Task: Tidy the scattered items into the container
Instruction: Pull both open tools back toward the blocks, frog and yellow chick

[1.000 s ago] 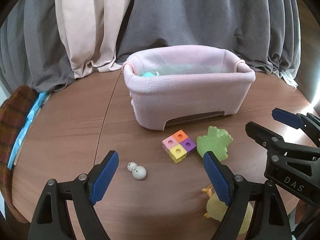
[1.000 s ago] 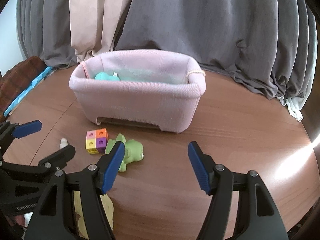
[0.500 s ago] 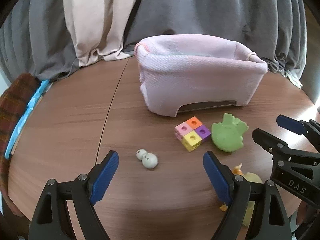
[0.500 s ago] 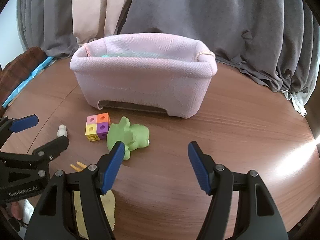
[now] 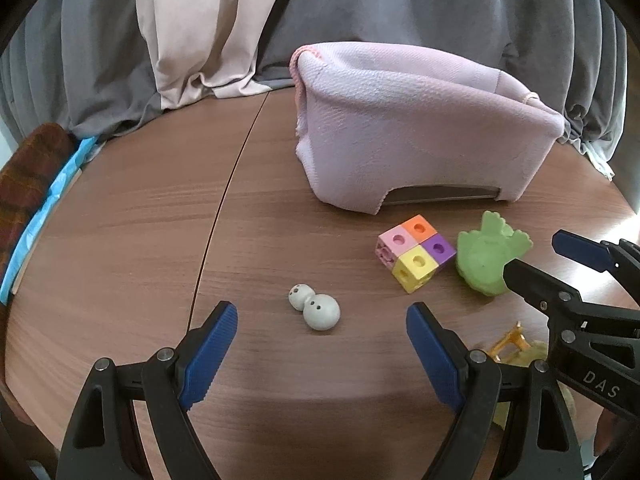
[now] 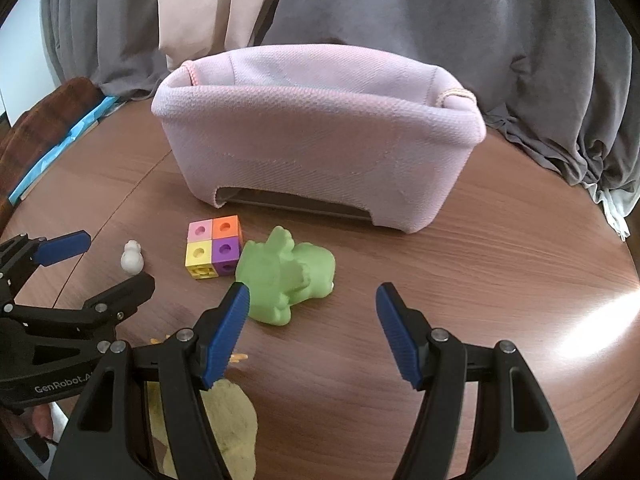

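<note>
We see bare desk [image 5: 120, 240] across the left of the left wrist view. At centre right the pink fabric basket [image 5: 420, 136] blocks the way, with the block cube [image 5: 414, 252], green toy [image 5: 486, 260] and white figure [image 5: 316, 306] scattered below it.

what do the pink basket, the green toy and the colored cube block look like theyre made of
Pink basket: woven or knitted fabric, matte; ribbed texture, soft rolled rim.
Green toy: probably soft rubber or vinyl, matte; rounded moulded shapes.
Cube block: likely hard plastic, slight sheen; crisp edges, round holes on top.
</note>
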Motion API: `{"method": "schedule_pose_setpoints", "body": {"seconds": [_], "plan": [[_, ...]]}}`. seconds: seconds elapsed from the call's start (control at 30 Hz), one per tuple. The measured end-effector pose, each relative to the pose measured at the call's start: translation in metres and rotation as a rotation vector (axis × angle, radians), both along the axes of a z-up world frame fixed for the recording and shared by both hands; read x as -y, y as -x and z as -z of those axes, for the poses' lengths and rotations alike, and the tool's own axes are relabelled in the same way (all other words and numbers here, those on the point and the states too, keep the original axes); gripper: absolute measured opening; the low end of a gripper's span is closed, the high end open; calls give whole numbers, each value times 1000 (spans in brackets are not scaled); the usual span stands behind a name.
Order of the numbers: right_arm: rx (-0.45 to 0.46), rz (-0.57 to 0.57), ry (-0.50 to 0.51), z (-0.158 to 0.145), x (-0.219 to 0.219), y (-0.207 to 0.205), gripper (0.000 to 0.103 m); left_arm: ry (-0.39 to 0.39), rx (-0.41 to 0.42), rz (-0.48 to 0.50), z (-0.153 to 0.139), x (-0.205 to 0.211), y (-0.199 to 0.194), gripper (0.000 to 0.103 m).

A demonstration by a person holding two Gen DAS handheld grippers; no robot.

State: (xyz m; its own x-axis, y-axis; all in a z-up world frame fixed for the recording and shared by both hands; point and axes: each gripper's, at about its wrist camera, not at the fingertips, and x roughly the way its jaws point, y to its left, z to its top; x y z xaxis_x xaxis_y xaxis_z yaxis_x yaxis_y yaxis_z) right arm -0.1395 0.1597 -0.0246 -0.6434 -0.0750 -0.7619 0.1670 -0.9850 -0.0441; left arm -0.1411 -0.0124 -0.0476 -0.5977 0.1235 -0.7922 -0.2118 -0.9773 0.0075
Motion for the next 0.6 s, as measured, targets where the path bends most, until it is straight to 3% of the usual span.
{"method": "schedule_pose_setpoints", "body": {"seconds": [0.2, 0.6], "plan": [[5, -4, 12, 0, 2, 0, 63, -5, 11, 5, 6, 0, 3, 84], [-9, -10, 30, -7, 10, -40, 63, -21, 24, 0, 15, 7, 2, 84]]}}
